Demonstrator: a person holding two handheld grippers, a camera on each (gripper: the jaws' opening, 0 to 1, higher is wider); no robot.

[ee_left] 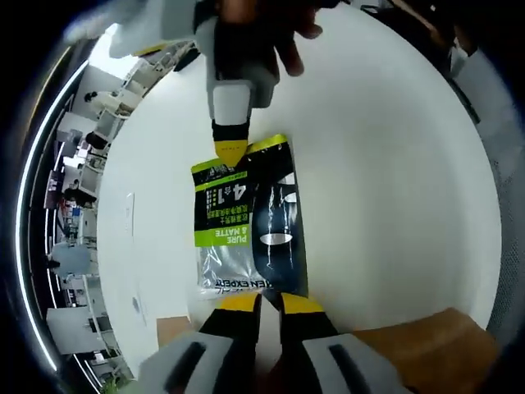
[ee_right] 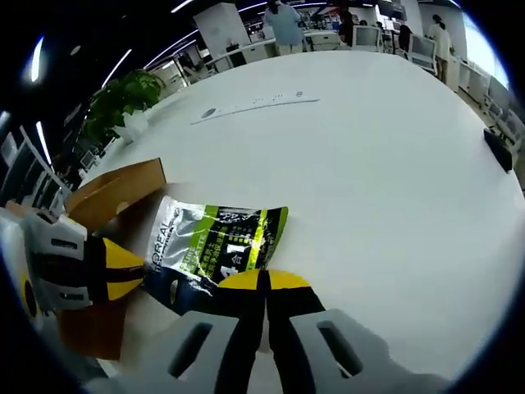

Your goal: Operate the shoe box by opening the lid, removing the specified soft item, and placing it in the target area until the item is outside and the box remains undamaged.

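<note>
Two grippers, left gripper [ee_left: 261, 302] and right gripper [ee_right: 264, 281], pinch the pouch [ee_left: 246, 217] flat on the table [ee_left: 394, 164], outside the box [ee_right: 115, 193].

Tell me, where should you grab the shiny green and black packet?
Probably by a short edge. The packet lies flat on the white table, so fingers must come in low and pinch an edge, as both grippers appear to at opposite ends.

The pouch [ee_left: 248, 222] lies on the table [ee_left: 394, 164] (box [ee_right: 115, 190] just beside it), between both claws.
</note>
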